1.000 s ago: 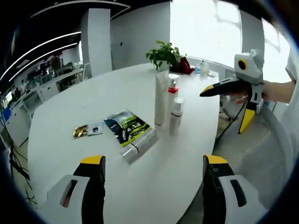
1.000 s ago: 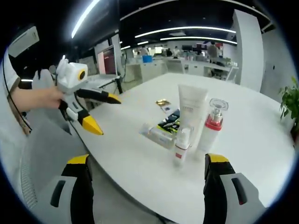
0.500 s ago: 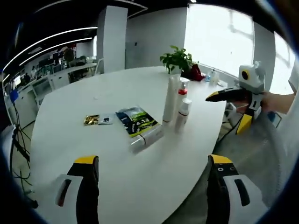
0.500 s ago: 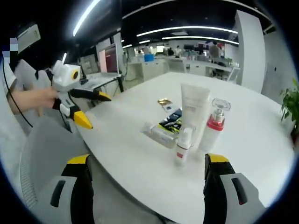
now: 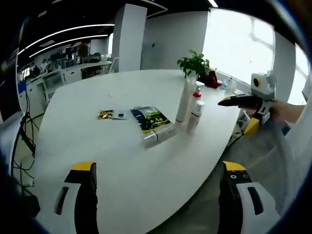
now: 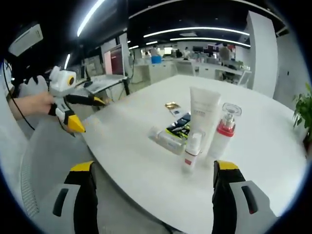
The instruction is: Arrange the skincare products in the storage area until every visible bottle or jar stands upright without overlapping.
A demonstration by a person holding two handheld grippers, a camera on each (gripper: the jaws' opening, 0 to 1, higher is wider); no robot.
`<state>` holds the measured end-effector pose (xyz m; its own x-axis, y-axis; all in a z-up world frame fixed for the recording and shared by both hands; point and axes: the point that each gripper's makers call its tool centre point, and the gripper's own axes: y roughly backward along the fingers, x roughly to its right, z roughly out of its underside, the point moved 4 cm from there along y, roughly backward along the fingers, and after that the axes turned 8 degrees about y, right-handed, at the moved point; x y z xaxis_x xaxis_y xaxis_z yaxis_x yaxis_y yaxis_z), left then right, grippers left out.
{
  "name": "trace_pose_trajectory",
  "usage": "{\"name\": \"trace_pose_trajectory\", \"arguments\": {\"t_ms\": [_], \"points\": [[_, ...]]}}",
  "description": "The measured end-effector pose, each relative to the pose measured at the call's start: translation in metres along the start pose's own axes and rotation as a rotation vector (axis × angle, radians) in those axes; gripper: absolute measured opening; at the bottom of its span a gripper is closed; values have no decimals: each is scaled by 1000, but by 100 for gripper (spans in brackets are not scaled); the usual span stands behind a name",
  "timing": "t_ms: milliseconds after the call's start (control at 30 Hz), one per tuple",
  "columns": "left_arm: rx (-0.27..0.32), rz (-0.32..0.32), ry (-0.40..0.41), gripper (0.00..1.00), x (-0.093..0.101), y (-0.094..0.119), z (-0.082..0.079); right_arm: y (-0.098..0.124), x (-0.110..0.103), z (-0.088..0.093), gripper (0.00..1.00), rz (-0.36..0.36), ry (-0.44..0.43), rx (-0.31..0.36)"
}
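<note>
You have a tall white tube point(image 6: 203, 117), a clear-capped bottle with a red collar point(image 6: 223, 131) and a small white pump bottle point(image 6: 190, 152) standing upright, close together on the white counter point(image 6: 273, 146). Beside them, a clear tube point(image 6: 167, 140) lies flat on its side.

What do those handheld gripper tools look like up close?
Each gripper is a white plastic body with black jaws capped in yellow. The left gripper and the right gripper show a pointed yellow grip below. A thin dark cable trails near the left gripper.
</note>
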<state>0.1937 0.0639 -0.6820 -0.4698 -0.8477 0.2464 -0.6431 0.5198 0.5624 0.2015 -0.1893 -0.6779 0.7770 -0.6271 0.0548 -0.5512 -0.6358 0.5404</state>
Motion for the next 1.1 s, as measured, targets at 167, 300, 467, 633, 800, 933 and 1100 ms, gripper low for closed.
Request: {"name": "trace_pose_trajectory", "arguments": {"t_ms": [167,300,467,633,800,933,1100], "points": [[3,-3,20,99,-1,4,1,0,-1,0,99,0,4,-2],[5,2,30,99,1,6,2,1,0,-1,99,4,1,5],[-5,9,25,99,2,4,1,1,1,-1,99,8,-1,10],[-5,24,37,97,4,3,2,1,1,-2,98,5,2,10],[4,38,82,98,6,0,3,0,0,-1,97,-1,5,8],[-2,43,89,98,7,-3,6,0,-1,-2,97,-9,16,11],[67,51,141,96,4,-5,2,0,0,-3,96,-15,4,10]]}}
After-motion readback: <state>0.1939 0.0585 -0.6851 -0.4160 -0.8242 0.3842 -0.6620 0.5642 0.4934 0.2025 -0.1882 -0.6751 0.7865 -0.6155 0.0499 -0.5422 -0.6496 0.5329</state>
